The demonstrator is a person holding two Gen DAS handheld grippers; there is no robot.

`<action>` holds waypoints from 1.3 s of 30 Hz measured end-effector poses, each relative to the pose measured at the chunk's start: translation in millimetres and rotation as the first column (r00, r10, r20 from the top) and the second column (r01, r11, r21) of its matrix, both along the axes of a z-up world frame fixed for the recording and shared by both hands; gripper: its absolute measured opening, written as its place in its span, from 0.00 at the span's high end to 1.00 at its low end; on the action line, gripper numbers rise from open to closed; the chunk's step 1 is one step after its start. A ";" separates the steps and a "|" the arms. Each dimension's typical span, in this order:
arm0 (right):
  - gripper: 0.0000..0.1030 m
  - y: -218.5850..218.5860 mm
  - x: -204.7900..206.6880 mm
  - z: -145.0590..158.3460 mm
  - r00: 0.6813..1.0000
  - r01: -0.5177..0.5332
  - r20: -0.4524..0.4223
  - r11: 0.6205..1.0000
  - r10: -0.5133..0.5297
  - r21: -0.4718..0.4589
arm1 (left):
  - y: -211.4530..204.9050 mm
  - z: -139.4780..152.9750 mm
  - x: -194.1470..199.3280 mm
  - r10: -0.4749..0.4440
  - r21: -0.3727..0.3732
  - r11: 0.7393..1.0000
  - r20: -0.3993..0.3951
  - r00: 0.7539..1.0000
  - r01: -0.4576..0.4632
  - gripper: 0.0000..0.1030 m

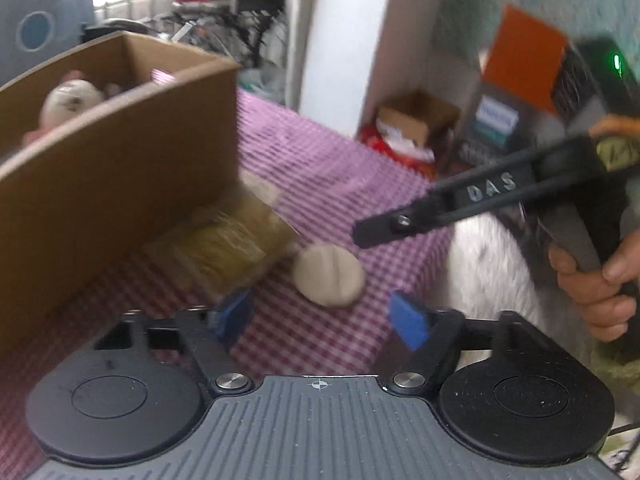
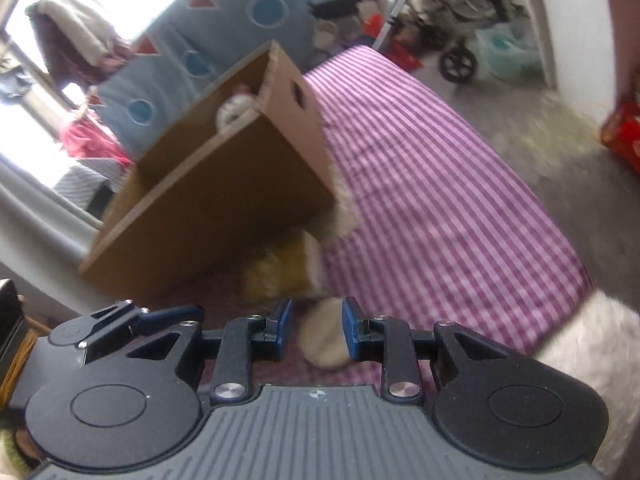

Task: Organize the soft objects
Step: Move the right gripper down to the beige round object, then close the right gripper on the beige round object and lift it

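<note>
One checked cloth (image 2: 440,184) covers the counter | left view only: orange box (image 1: 524,56) | left tool (image 1: 320,316) open, empty | right tool (image 2: 316,328) parted beside beige plush (image 2: 322,338), contact unclear.

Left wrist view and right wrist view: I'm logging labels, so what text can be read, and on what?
"DAS": raised letters on the right tool's black arm.
White-and-blue label on the box by the wall: too blurred to read.
Right wrist view: no readable text.
</note>
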State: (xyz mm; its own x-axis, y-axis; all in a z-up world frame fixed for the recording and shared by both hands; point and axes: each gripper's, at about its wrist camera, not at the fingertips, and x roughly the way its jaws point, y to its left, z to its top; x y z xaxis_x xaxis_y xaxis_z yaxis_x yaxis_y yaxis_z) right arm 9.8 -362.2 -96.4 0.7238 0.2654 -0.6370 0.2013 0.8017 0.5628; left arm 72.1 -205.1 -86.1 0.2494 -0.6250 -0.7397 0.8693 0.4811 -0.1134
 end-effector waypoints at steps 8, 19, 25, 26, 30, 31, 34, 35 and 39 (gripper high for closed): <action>0.75 1.3 -2.1 -32.9 0.997 0.019 -0.069 0.999 -0.021 -0.026 | -23.1 -23.0 -3.3 -0.027 0.048 0.999 0.052 0.998 0.025 0.43; 0.75 4.6 13.7 -40.3 0.998 -0.020 -0.056 0.999 0.023 0.049 | -21.2 -27.4 -8.3 -0.004 0.018 1.000 0.096 0.995 0.003 0.52; 0.75 -5.6 7.3 -40.9 1.000 -0.012 0.017 0.978 0.009 0.210 | -9.0 -26.4 -2.6 0.027 -0.030 0.999 0.051 0.998 -0.025 0.57; 0.75 -5.8 7.3 -42.0 1.000 -0.010 0.017 0.975 0.006 0.223 | -8.1 -26.1 -2.7 0.028 -0.031 0.999 0.052 0.998 -0.026 0.57; 0.75 -7.3 6.1 -45.7 1.000 0.002 0.023 0.962 -0.009 0.272 | -4.2 -25.8 -2.5 0.025 -0.045 0.999 0.049 0.998 -0.023 0.58; 0.75 -6.7 6.7 -46.9 1.000 0.007 0.019 0.962 -0.013 0.273 | -2.7 -25.7 -2.1 0.025 -0.051 0.998 0.046 0.999 -0.023 0.58; 0.75 -5.2 10.4 -51.0 1.000 0.014 0.001 0.963 -0.015 0.270 | 0.8 -26.5 0.1 0.026 -0.068 0.997 0.035 0.999 -0.023 0.58; 0.75 -3.7 11.8 -52.7 1.000 0.011 -0.003 0.963 -0.010 0.270 | 2.2 -25.9 1.3 0.025 -0.072 0.997 0.032 0.999 -0.023 0.58; 0.78 2.4 16.5 -54.5 1.000 0.002 -0.011 0.971 0.001 0.237 | 6.8 -23.2 2.1 0.031 -0.086 0.996 0.022 0.999 -0.029 0.58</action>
State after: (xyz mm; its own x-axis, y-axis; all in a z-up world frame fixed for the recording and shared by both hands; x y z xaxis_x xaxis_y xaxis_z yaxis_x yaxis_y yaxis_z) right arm 26.3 -359.8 -150.9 0.7173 0.4095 -0.5637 0.2089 0.6454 0.7347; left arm 74.2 -198.3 -109.3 0.2854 -0.6780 -0.6774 0.8574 0.4964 -0.1356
